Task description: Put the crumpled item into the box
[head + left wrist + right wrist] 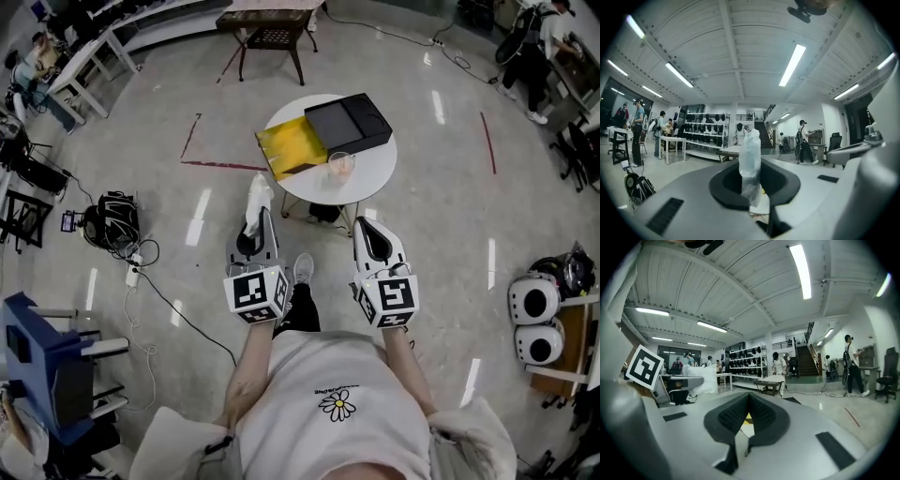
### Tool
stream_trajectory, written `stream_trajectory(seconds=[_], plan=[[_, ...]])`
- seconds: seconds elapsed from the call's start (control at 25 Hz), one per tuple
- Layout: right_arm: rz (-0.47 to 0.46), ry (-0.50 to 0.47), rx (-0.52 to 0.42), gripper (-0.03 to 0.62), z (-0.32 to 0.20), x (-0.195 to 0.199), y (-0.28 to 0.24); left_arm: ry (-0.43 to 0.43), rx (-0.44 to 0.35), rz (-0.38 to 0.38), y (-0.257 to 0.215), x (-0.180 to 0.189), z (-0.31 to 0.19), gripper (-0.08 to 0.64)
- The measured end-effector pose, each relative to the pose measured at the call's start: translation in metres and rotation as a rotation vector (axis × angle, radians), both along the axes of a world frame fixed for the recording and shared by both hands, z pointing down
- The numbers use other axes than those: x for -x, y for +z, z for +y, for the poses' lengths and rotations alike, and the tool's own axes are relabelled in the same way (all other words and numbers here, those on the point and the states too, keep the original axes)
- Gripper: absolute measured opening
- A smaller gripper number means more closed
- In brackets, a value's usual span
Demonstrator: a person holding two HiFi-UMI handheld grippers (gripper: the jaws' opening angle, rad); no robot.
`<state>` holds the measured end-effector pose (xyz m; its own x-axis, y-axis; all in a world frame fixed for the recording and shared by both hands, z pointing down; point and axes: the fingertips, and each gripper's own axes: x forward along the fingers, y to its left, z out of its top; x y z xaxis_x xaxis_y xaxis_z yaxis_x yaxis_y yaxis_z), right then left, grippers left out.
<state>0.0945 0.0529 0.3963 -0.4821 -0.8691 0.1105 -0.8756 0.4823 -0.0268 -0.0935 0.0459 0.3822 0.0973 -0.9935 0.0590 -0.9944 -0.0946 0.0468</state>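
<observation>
A crumpled white plastic item [259, 194] sticks up from the tips of my left gripper [260, 216], which is shut on it. In the left gripper view the item [751, 154] stands upright between the dark pads of the left gripper [752, 180]. My right gripper [365, 225] is beside it, shut and empty; its pads meet in the right gripper view [749, 404]. Both are held over the floor, short of the round white table [377, 176]. On the table lies an open black box [349, 124] with a yellow flap [292, 145].
A clear glass cup [341, 165] stands at the table's near edge. On the floor are a black backpack [111, 221] with cables at left, a blue cart [42, 361], and white round devices [534, 319] at right. A dark wooden table [272, 33] stands beyond.
</observation>
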Motion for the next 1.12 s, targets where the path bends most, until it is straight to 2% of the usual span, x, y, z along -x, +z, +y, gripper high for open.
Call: stream_trajectory(seconds=[0.24,0.44,0.56,0.84,1.12], plan=[[0.037,0.033,-0.002,0.003,-0.103,0.033,-0.012,0.025,0.002,0.007,-0.002,0.035,-0.105,0.041],[0.051,0.048,0.013,0.003,-0.184,0.065,-0.013,0.137,-0.057,0.015,-0.014,0.051,-0.185,0.041],[0.055,0.047,0.015,0.003,-0.218,0.077,-0.012,0.163,-0.083,-0.024,-0.018,0.055,-0.216,0.041],[0.071,0.045,0.015,0.003,-0.259,0.082,-0.009,0.141,-0.025,-0.025,0.004,0.054,-0.246,0.041],[0.072,-0.013,0.018,0.003,-0.270,0.081,0.000,0.071,-0.044,-0.040,0.006,0.059,-0.256,0.041]])
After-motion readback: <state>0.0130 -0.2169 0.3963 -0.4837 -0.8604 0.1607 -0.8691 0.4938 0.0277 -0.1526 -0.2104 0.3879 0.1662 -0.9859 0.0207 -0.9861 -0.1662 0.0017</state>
